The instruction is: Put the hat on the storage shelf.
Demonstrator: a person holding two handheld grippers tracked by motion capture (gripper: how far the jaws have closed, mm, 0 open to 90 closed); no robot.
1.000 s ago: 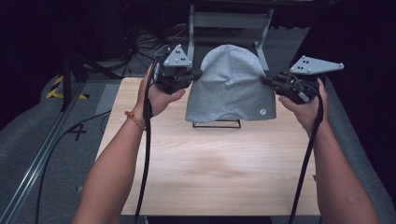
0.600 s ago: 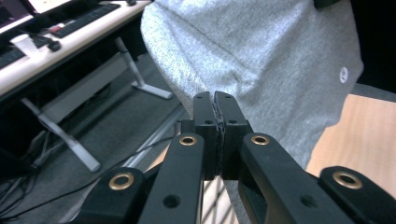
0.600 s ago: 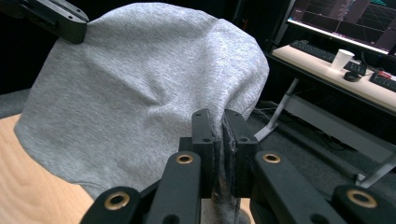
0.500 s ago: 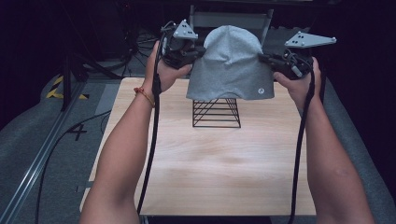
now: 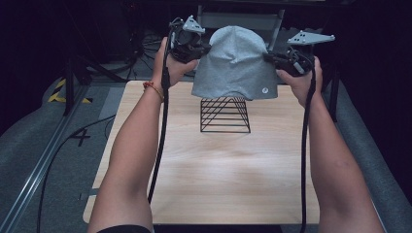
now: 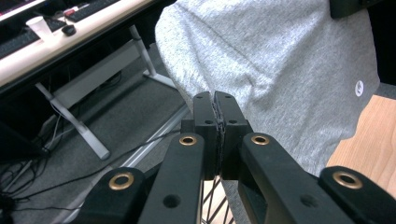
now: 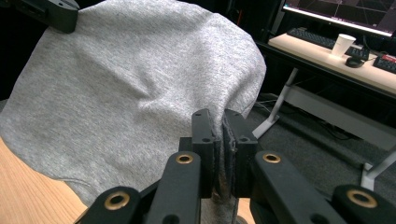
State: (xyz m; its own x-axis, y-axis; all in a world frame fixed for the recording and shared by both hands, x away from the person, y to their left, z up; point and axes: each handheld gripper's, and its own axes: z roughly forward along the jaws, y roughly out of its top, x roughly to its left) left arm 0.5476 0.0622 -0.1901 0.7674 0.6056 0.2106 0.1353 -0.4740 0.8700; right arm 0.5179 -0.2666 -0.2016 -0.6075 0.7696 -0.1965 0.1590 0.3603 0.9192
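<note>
Over table [image 5: 214,170] — hat [image 5: 235,63] higher, more black wire stand [image 5: 225,114] bare.

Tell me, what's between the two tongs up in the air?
The grey hat hangs between the left tongs and right tongs, seen in the high view.

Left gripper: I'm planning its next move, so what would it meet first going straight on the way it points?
The left gripper already pinches the grey hat, so more hat fabric comes first; farther along, probably the right gripper.
</note>
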